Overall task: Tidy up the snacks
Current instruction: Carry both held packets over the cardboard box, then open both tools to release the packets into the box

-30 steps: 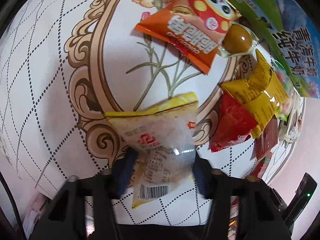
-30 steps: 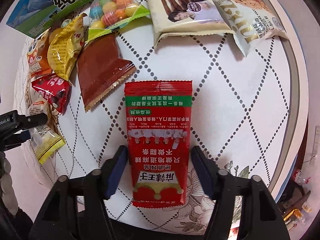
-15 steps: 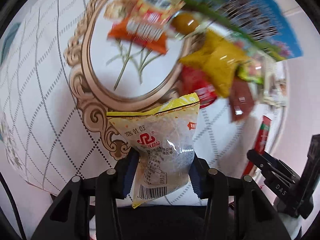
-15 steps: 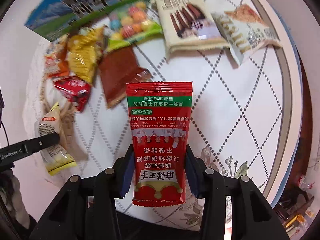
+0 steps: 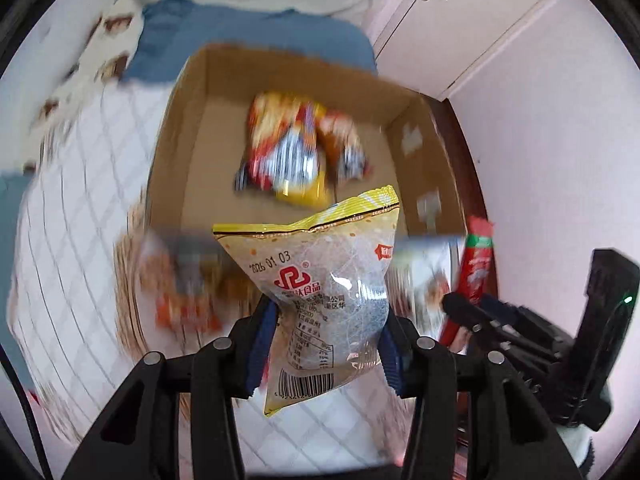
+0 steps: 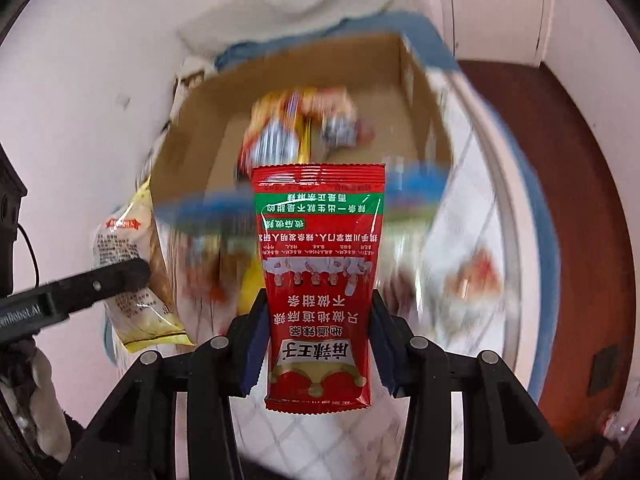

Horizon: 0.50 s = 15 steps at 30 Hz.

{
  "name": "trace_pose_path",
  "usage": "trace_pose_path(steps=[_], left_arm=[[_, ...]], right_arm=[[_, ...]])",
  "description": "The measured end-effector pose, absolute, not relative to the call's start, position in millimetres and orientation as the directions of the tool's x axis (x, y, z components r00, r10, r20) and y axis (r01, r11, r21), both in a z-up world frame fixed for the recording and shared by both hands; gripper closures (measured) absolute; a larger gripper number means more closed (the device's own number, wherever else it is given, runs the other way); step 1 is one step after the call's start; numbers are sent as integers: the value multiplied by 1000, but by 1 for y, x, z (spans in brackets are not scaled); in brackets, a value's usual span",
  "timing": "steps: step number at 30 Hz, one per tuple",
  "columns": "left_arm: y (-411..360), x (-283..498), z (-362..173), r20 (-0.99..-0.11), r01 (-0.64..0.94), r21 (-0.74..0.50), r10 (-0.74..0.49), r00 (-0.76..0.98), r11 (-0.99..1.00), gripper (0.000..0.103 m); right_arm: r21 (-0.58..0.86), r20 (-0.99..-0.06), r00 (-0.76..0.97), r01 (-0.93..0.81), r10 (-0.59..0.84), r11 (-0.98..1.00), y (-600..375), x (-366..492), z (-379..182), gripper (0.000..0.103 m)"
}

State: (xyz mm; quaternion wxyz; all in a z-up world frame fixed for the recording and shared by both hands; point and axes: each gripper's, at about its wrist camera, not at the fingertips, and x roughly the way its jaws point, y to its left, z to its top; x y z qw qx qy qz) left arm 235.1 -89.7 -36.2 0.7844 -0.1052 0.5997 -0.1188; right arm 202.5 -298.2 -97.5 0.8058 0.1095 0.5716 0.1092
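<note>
My left gripper (image 5: 326, 344) is shut on a clear snack bag with a yellow top (image 5: 320, 292), held up in the air. My right gripper (image 6: 318, 340) is shut on a red snack packet (image 6: 320, 280), also lifted. Beyond both stands an open cardboard box (image 5: 188, 128) holding several blurred snack packs (image 5: 296, 152). In the left wrist view the red packet (image 5: 476, 260) and the right gripper show at the right. In the right wrist view the clear bag (image 6: 132, 272) and a left gripper finger (image 6: 100, 286) show at the left.
The white diamond-pattern tablecloth (image 5: 80, 208) lies under the box, with more blurred snacks (image 5: 180, 292) on it. A blue cloth (image 5: 248, 36) sits behind the box. A white door (image 5: 480, 12) and pink wall stand at the right; brown floor (image 6: 580, 200) lies beyond the table edge.
Both grippers rose off the table, each carrying its packet, and swung toward the cardboard box. The right jaws closed in on the red packet. The table snacks dropped out of view.
</note>
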Motion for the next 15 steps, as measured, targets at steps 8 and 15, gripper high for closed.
trace_pose_path(steps=[8,15], left_arm=[[-89,358,-59,-960,56,-142,-151,234,988,59],[-83,421,-109,-986,50,-28,-35,161,998,59]], right_arm=[[158,-919,355,-62,170,986,-300,347,-93,55],[88,-958,267,-59,101,994,-301,434,-127,55]])
